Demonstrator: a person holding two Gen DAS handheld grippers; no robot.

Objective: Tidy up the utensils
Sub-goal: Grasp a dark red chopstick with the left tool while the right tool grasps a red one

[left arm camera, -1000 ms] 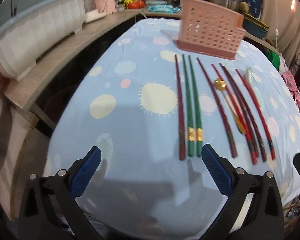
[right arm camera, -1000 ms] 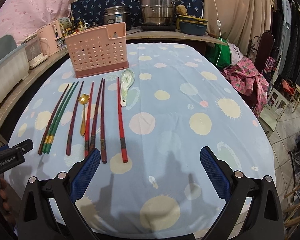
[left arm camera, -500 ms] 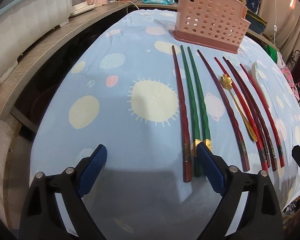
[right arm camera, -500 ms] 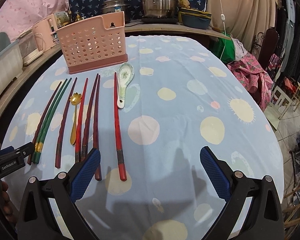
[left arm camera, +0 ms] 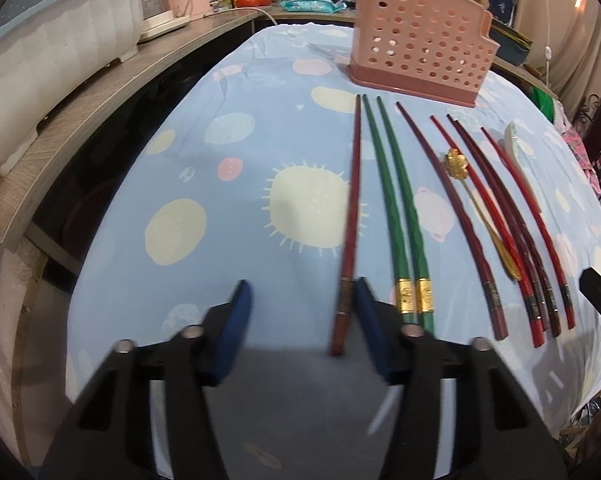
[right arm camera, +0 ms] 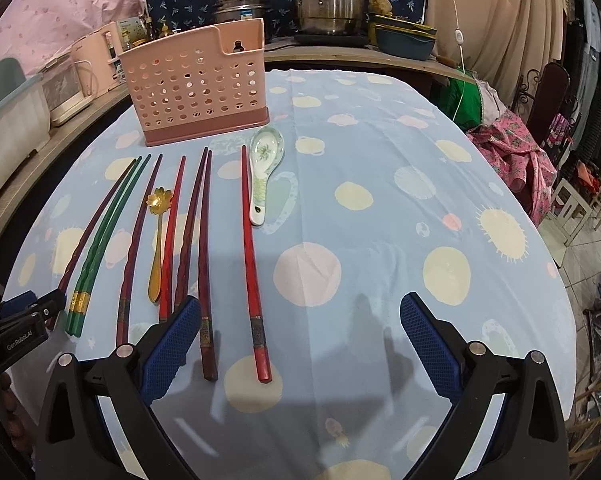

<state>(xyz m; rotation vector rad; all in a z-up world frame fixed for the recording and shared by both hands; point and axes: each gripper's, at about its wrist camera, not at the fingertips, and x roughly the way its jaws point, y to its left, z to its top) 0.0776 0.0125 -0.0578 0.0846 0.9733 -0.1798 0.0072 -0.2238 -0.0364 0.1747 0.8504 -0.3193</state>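
Note:
Several chopsticks lie side by side on the blue tablecloth: a dark red one at the far left, a green pair, then more red ones. A gold flower spoon and a white ceramic spoon lie among them. A pink perforated holder stands behind. My left gripper is partly closed, its jaws either side of the dark red chopstick's near end, right pad touching it. My right gripper is open and empty, just right of the rightmost red chopstick.
A wooden counter with a white tub runs along the left. Pots stand behind the table. A chair with pink cloth is at the right. The left gripper shows in the right wrist view.
My left gripper moved forward and to the right and narrowed its jaws around the dark red chopstick's end. My right gripper moved forward toward the red chopsticks, still open.

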